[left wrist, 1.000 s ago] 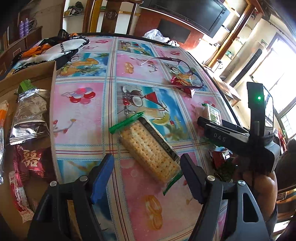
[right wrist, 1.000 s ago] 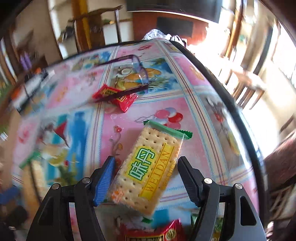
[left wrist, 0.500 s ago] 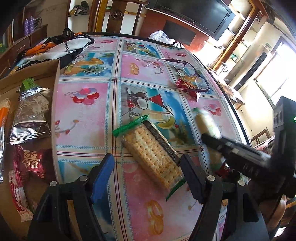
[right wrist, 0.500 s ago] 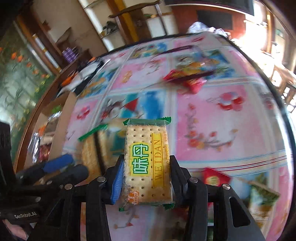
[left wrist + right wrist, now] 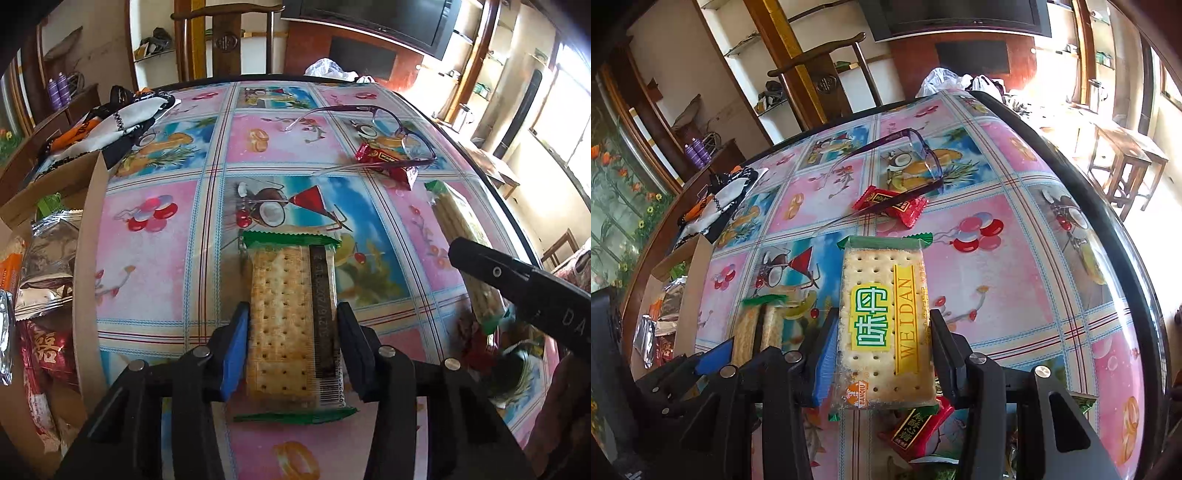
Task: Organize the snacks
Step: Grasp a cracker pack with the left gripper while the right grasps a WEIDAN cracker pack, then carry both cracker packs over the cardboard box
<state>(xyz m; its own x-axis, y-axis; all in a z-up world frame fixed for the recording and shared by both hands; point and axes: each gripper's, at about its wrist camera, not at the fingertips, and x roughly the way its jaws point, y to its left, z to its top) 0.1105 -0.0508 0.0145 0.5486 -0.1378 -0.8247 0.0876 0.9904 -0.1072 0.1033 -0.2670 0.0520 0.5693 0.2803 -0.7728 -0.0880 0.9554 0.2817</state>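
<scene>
A clear cracker pack with green ends point(image 5: 288, 291) lies plain side up on the flowered tablecloth point(image 5: 155, 280). My left gripper point(image 5: 291, 314) straddles it and its jaws are closing, the blue and black pads pressing its long sides. A second cracker pack with a yellow and green label point(image 5: 879, 280) hangs above the table in my right gripper point(image 5: 882, 321), which is shut on it. From the left wrist view, that pack point(image 5: 461, 236) shows at the right behind a black finger point(image 5: 517, 280).
An open cardboard box point(image 5: 86, 229) at the table's left edge holds several foil and red snack bags. Purple glasses point(image 5: 388, 125) rest over a red snack packet point(image 5: 384, 162) further back. More red and green packets point(image 5: 916, 424) lie under my right gripper. Cloth point(image 5: 122, 118) lies far left.
My left gripper lined up with its cracker pack and closed on it. My right gripper shut on the labelled pack, lifted it off the table and swung towards the left gripper.
</scene>
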